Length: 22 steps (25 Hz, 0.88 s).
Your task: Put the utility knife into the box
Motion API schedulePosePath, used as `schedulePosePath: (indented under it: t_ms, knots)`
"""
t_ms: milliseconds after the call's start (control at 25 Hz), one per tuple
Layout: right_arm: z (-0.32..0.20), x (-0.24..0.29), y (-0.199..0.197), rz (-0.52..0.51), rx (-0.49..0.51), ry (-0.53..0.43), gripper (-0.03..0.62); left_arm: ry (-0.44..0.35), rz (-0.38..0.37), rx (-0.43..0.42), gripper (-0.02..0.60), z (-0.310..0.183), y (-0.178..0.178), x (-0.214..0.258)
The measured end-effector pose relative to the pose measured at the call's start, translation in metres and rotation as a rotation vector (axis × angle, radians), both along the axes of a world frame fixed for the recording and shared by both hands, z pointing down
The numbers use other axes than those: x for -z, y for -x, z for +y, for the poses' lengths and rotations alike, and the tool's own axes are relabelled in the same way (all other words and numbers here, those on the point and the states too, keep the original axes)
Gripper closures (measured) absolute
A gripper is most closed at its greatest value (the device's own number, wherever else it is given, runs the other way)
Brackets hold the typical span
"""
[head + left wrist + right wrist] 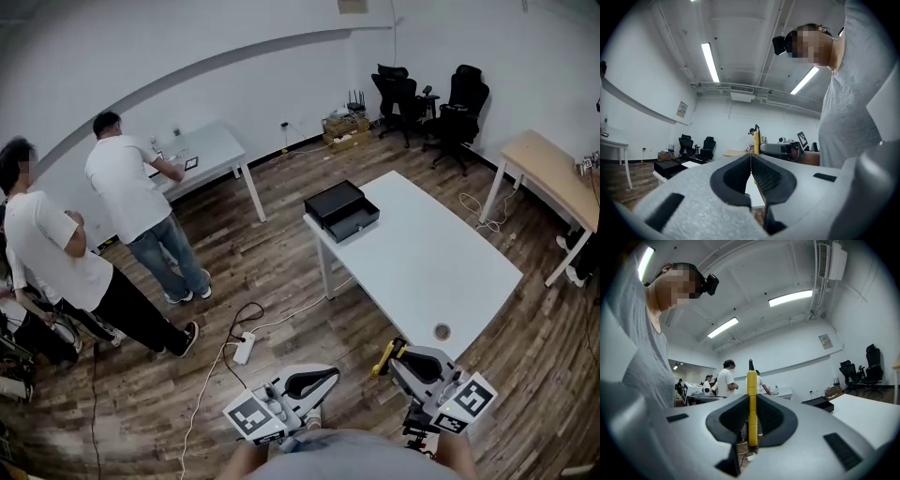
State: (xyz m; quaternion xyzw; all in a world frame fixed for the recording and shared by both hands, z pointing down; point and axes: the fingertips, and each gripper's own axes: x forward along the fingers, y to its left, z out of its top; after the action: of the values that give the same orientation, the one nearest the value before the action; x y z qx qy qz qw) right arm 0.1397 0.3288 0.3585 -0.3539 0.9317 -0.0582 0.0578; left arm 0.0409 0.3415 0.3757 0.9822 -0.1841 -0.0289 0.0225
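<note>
Between the jaws of my right gripper (751,408) the yellow utility knife (751,380) stands pinched upright, its dark tip poking above the pads. My left gripper (751,164) carries nothing, its jaws pressed together. From the head view, both tools hover low by my body, off the near corner of the white table (422,272), and the black box (342,211) sits at its far end. I judge the pickup done; carrying the knife across and dropping it in the box remain.
</note>
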Motion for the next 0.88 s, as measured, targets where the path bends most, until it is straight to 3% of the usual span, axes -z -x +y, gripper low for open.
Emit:
schedulePosePath:
  t_ms: [240, 400, 600, 880]
  knots:
    - [-0.045, 0.008, 0.046, 0.055, 0.008, -0.040, 0.545, 0.002, 0.010, -0.015, 0.563, -0.051, 0.034, 0.008]
    - [-0.069, 0.007, 0.076, 0.071, 0.001, -0.034, 0.545, 0.059, 0.035, -0.029, 0.563, -0.075, 0.054, 0.015]
    - [-0.088, 0.002, 0.097, 0.087, -0.016, -0.030, 0.545, 0.004, 0.031, -0.040, 0.563, -0.099, 0.082, -0.005]
    - [-0.113, -0.002, 0.126, 0.101, -0.026, -0.014, 0.545, 0.032, 0.050, -0.035, 0.563, -0.129, 0.112, -0.015]
